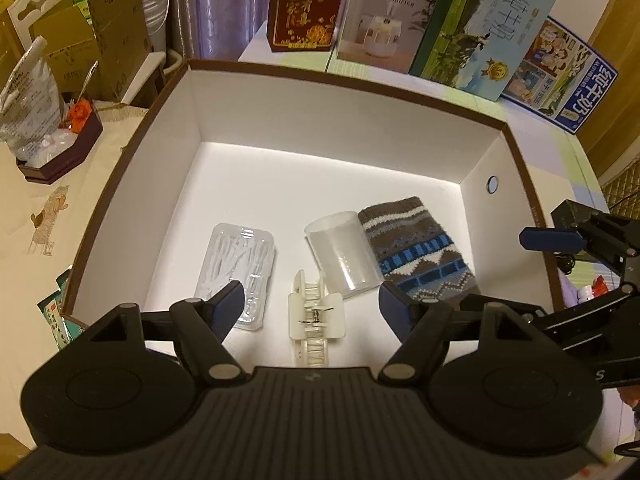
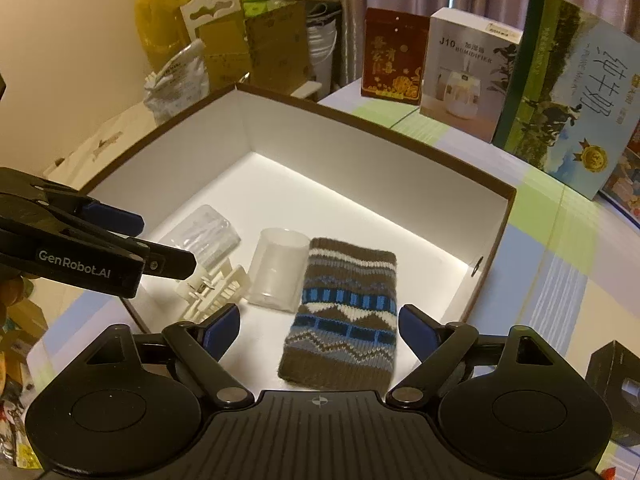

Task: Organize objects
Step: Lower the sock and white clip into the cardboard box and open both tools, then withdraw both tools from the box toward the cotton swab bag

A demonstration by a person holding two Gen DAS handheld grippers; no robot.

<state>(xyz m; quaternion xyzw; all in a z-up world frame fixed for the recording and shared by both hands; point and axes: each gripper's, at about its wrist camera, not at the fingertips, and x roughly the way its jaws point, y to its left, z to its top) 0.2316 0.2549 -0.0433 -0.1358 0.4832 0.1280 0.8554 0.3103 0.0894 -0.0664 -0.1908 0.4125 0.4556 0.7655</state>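
A brown-rimmed white box (image 1: 352, 80) (image 2: 360, 120) holds a clear plastic case (image 1: 236, 264) (image 2: 204, 232), a white hair claw clip (image 1: 316, 316) (image 2: 212, 284), a frosted plastic cup (image 1: 344, 252) (image 2: 276, 272) lying on its side, and a brown and blue knit sleeve (image 1: 416, 248) (image 2: 344, 316). My left gripper (image 1: 312, 300) is open and empty above the clip. My right gripper (image 2: 320, 320) is open and empty above the knit sleeve. The right gripper also shows at the box's right edge in the left wrist view (image 1: 580, 240).
Several upright printed boxes stand behind the white box: a red one (image 1: 306, 4), a humidifier box (image 1: 388, 16) and a green milk carton (image 1: 480, 32). A dark tray with bags (image 1: 56, 148) sits left. A black box (image 2: 616, 376) is at right.
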